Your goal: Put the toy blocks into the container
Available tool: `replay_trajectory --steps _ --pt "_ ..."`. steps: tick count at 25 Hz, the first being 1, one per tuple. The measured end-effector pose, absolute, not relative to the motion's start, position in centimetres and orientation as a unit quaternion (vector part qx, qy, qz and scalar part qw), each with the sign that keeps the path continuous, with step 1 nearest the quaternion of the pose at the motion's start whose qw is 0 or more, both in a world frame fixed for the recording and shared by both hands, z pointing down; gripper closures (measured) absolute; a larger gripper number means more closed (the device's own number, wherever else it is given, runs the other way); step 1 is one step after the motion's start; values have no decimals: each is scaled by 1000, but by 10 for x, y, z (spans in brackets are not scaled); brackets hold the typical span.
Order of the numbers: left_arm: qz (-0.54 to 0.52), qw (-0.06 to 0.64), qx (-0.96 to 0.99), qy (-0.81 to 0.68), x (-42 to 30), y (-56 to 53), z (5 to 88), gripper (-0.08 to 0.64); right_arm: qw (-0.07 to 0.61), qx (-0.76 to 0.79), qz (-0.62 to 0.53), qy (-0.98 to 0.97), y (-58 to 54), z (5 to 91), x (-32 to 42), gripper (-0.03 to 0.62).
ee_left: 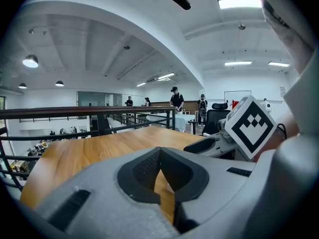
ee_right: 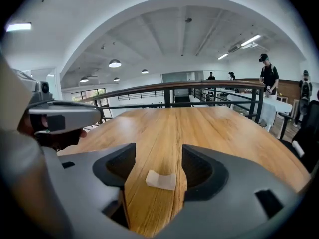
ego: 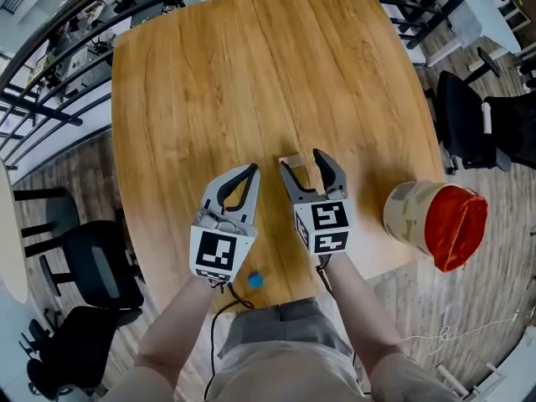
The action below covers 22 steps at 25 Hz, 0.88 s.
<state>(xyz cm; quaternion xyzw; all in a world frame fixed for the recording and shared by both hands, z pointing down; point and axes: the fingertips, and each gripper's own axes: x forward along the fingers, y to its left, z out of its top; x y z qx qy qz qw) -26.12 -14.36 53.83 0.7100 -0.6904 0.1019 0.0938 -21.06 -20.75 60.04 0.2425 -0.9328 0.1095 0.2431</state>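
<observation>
A small pale flat block (ego: 294,160) lies on the wooden table (ego: 251,74), and it shows between my right jaws as block (ee_right: 161,179) in the right gripper view. My right gripper (ego: 303,164) (ee_right: 158,166) stands open around it, with neither pad touching it. Just to its left, my left gripper (ego: 250,172) (ee_left: 160,176) is shut with its tips together on nothing. A small blue block (ego: 255,280) rests near the table's front edge, below the left gripper. The beige container (ego: 435,216) with a red inside lies on its side at the table's right edge.
Black office chairs stand on the floor at the left (ego: 92,266) and at the right (ego: 469,132). A dark railing (ee_right: 199,91) runs behind the table's far side, and people (ee_left: 175,99) stand well beyond it.
</observation>
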Motion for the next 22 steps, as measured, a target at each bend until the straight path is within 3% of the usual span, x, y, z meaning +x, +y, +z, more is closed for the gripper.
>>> replay_trajectory --steps 22 --pt "115 164 707 -678 -260 -155 623 548 330 252 157 -896 -206 707 -215 314"
